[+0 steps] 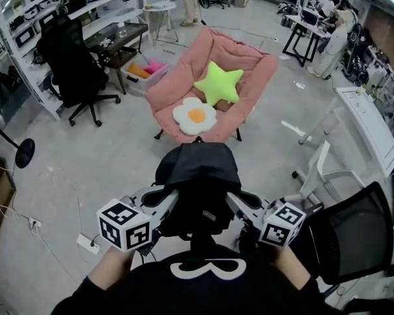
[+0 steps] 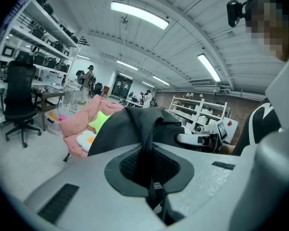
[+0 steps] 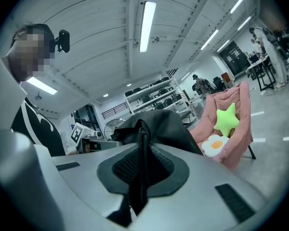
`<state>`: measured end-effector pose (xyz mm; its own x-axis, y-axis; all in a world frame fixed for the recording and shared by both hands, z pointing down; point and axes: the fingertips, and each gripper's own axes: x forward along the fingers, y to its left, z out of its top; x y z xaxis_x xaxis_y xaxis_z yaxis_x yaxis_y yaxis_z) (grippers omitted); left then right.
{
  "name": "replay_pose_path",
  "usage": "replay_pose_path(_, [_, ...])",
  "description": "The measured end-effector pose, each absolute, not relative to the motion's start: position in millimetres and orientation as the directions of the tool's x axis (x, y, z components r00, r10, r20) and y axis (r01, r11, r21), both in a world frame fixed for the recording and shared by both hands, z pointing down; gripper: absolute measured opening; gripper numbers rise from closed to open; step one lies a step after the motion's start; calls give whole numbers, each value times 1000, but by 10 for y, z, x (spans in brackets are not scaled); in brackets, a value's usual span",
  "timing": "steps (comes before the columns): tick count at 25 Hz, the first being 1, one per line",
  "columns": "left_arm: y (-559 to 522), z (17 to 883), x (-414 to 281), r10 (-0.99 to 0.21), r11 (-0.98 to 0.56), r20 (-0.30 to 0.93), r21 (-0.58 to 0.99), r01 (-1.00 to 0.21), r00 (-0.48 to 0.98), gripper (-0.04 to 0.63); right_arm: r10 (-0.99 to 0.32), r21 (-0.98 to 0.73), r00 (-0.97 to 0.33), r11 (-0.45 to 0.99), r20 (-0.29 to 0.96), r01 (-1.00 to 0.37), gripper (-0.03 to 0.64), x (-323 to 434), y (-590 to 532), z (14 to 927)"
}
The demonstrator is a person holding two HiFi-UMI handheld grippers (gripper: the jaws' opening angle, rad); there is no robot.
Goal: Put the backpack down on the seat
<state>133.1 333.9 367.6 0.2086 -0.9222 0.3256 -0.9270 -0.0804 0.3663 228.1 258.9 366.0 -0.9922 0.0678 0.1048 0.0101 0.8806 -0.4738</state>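
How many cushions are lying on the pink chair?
2. The green star cushion sits in the middle of the pink chair; the white egg cushion lies in front of it, near the seat's front edge. No others show.

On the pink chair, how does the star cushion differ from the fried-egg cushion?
Colour: the star cushion is plain lime green; the egg cushion is white with an orange centre. Shape: the star cushion has five points, the egg cushion a lobed edge. Place: the star cushion sits further back; the egg cushion lies nearer the seat's front. Both rest on the pink chair.
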Motion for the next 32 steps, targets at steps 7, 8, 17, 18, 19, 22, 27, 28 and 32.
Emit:
replay_pose_path(7, [2681,3822,845,-921,-28,345,406,-913,181,15,132,-527,-986,848,104,58,32,1727,1882,3828])
replay_pose_path(8, [2574,3848,761,-921,-20,348,411,-911,177,15,137,-530,-985,846,105,61,32,1644,1769,3853])
replay_pose_path(17, [1590,3859,116,-920,46,374,398,-916,116,15,183,-546,-979,831,90,106,32,1009,774,3873])
replay_pose_path(18, [1490,3849,58,-922,57,373,391,-919,102,15,186,-541,-979,834,88,110,32,959,675,3864])
replay_pose_path(19, [1389,3831,-3,-925,65,370,383,-921,89,15,189,-535,-979,837,83,116,32,905,573,3848])
replay_pose_path(22, [1133,3750,-180,-932,74,358,352,-933,61,15,188,-519,-980,845,65,128,32,731,311,3763])
replay_pose_path(27, [906,3582,-409,-945,74,326,295,-953,27,15,162,-483,-986,867,46,120,32,477,51,3585])
replay_pose_path(28, [855,3553,-469,-948,73,317,288,-955,23,15,156,-474,-987,873,42,117,32,419,1,3552])
replay_pose_path(32, [632,3495,-769,-957,47,288,277,-960,37,15,133,-452,-991,886,33,104,32,151,-191,3482])
